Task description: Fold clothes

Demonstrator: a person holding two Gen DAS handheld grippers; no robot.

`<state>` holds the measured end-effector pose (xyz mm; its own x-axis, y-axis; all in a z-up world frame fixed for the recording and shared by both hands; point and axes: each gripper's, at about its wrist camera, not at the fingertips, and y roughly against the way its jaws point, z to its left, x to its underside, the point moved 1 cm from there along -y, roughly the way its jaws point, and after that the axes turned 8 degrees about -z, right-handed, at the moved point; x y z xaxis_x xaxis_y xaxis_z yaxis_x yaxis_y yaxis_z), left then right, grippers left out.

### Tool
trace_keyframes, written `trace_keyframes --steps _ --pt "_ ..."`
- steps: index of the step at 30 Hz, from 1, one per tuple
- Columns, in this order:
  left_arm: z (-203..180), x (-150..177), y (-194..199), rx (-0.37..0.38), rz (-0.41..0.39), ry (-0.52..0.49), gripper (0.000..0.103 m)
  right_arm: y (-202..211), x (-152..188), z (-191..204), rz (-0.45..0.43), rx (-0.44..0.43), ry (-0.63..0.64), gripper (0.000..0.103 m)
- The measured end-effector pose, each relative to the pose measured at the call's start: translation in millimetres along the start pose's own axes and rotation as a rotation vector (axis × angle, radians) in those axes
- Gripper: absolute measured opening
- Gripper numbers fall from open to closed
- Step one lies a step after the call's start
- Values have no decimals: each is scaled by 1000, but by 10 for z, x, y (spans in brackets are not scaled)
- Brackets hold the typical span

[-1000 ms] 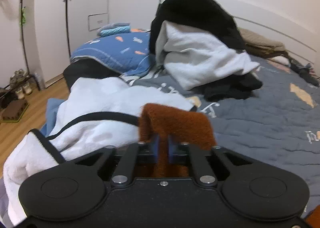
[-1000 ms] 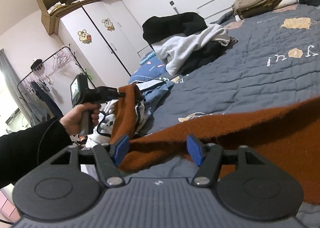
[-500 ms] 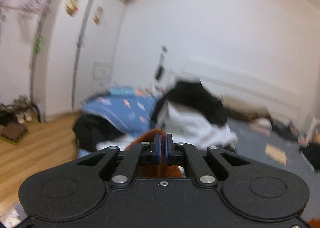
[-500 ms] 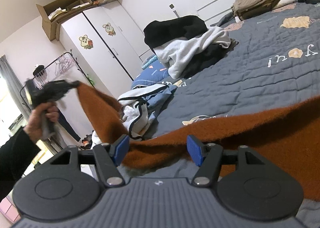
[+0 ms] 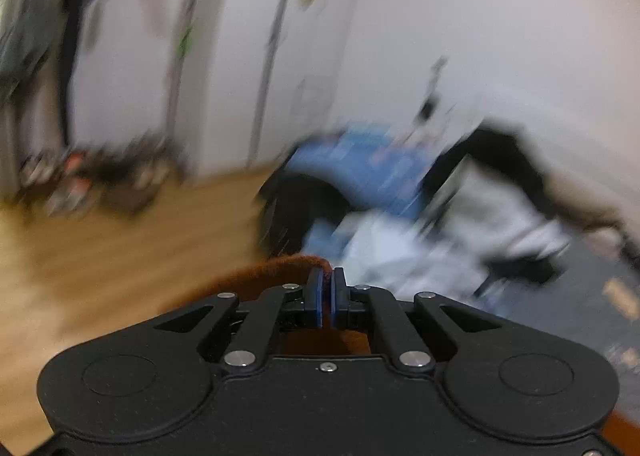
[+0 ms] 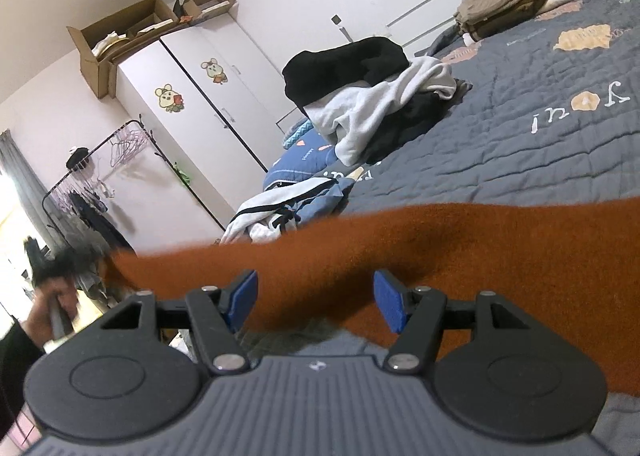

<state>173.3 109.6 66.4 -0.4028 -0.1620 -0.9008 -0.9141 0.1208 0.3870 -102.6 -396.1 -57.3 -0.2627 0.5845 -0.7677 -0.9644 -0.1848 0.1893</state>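
Note:
A rust-brown fuzzy garment (image 6: 460,244) stretches across the grey quilted bed (image 6: 540,144) in the right wrist view. My left gripper (image 5: 327,294) is shut on one end of the brown garment (image 5: 264,276) and holds it out beyond the bed's edge, over the wooden floor; it shows blurred at the far left of the right wrist view (image 6: 60,268). My right gripper (image 6: 316,296) is open, its blue pads (image 6: 390,306) either side of the garment's near edge, not closed on it.
A heap of black, white and grey clothes (image 6: 372,96) lies further up the bed. A white and blue garment (image 6: 288,208) lies by the bed's left edge. Folded tan clothes (image 6: 516,4) sit at the headboard. A wardrobe (image 6: 200,112) and clothes rack (image 6: 100,176) stand left.
My left gripper has swung left and away from the bed, pulling the brown garment out taut and low. The left view is now motion-blurred. The right gripper has stayed open and in place.

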Motion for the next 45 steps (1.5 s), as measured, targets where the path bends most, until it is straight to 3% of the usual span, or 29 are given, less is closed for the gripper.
trace_keyframes --steps 3,5,7,14,21,26,36,41,45 --pt "125 406 -201 3 142 2 7 13 6 17 1 -4 6 63" --pt "139 565 -221 13 194 -11 15 14 9 18 3 -3 8 63" --pt "223 567 -149 25 181 -8 42 7 18 11 9 0 10 63" --pt "478 364 86 55 57 20 54 -54 83 30 43 -6 22 63" --pt "170 399 -395 59 106 -137 55 -123 220 247 105 -98 84 63" --pt "60 654 -801 25 191 -154 55 -173 313 273 143 -96 98 63" --pt "-207 1594 -289 339 420 -331 54 -182 356 228 160 -77 85 63" --pt "-54 1577 -42 385 393 -312 55 -159 362 256 162 -84 94 63" --pt "161 1299 -124 289 322 -266 55 -165 371 256 165 -84 96 63"
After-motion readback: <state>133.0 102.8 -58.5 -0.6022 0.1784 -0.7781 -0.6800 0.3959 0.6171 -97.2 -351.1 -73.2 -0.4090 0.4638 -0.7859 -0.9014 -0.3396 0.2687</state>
